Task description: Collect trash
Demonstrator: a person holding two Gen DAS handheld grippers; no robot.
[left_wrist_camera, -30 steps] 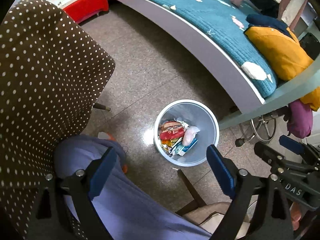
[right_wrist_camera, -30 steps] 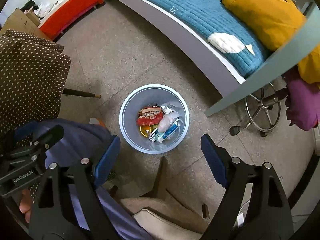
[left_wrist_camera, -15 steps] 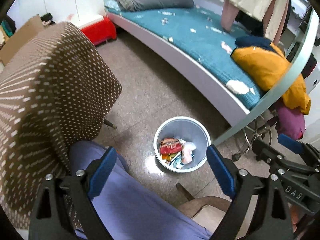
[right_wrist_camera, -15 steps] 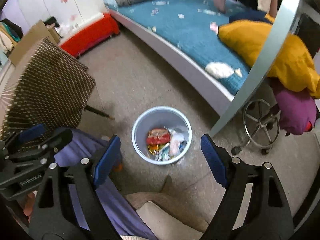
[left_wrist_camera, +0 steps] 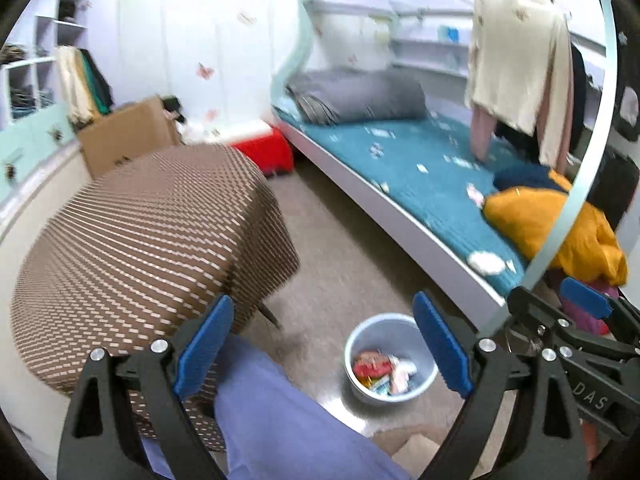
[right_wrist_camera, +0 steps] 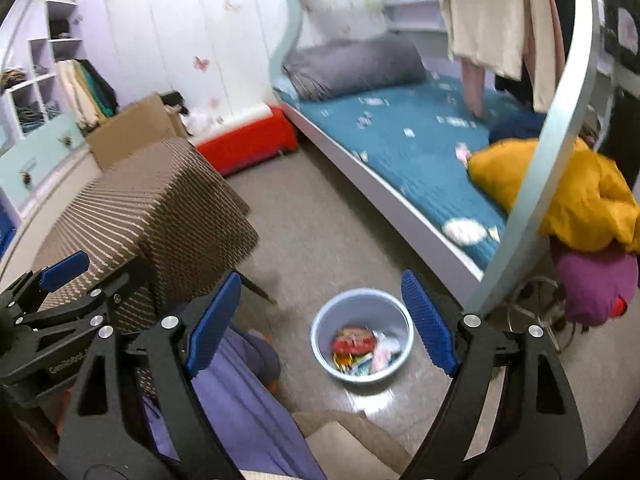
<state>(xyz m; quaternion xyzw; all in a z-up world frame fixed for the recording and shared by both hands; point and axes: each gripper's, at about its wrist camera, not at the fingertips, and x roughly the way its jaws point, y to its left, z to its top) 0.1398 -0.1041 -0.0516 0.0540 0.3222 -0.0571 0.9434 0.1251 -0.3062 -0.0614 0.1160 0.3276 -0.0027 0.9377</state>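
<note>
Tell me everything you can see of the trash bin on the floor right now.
The trash bin is a small round pail, pale blue-grey, plastic by its look, upright on the speckled floor near the bed frame. It has no lid and is partly filled: a red wrapper lies on top of smaller white, blue and yellow packets. Nothing touches it; both claws are off it.

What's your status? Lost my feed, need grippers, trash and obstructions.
Left gripper open, empty. Right gripper open, empty. Trash in bin on floor. Nothing between grippers and bin.
</note>
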